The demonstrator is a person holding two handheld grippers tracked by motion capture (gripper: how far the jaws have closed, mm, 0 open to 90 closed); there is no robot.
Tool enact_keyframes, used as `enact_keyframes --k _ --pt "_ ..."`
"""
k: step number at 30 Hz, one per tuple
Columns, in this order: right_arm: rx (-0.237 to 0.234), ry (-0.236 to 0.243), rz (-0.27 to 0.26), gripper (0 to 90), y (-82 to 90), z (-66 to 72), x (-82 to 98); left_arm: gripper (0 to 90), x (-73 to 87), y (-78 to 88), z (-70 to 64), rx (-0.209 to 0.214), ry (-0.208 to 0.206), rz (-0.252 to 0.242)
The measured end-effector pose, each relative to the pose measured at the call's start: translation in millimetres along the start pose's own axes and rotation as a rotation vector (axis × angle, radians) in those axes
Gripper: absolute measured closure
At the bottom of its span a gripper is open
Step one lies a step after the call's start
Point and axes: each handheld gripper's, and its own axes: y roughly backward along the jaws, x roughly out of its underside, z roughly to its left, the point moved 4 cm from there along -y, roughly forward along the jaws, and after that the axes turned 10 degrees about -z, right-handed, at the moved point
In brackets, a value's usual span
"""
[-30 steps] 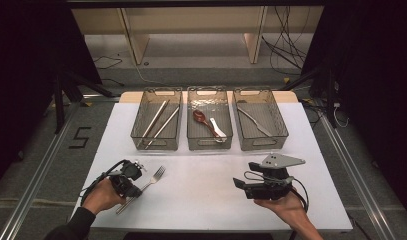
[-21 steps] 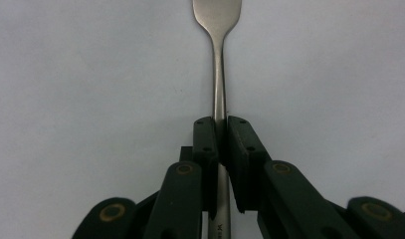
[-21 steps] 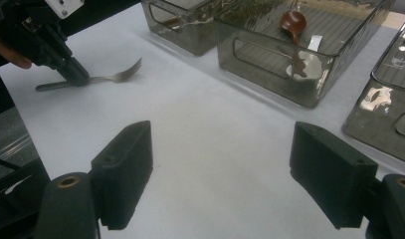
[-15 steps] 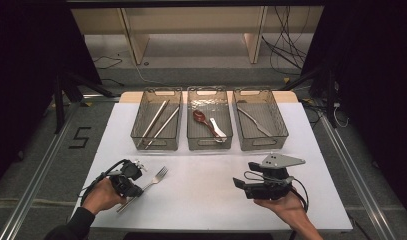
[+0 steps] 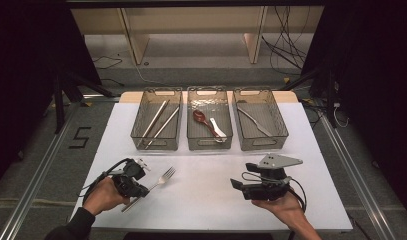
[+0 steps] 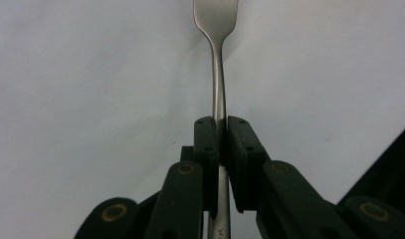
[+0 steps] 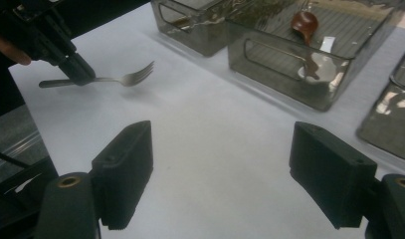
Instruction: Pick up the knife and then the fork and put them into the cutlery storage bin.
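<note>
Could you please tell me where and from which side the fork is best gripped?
Grip the fork on its slim, straight handle, coming in from the handle end, along its length. The left gripper already does this: its fingers clamp the handle's narrow sides, tines pointing away towards the baskets, probably handy for dropping it in.

The left claw (image 6: 221, 144) is clamped on the handle of a silver fork (image 6: 217, 74), its two black jaws pressed flat against the metal from either side. The handle runs straight up between them, widening toward the head at the top edge. Behind lies the plain white bench (image 6: 85, 84); a dark corner cuts in at lower right.
</note>
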Motion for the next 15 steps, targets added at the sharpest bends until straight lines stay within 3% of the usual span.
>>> enact_keyframes --k 2,15 --pt "-0.016 0.006 0.002 26.1 -2.4 4.4 -0.5 83.0 -6.1 0.6 -8.9 0.041 -0.012 -0.012" --pt "-0.125 0.162 0.038 26.0 -22.1 43.7 -2.7 82.9 -31.7 -5.5 -43.0 0.157 -0.096 0.001"
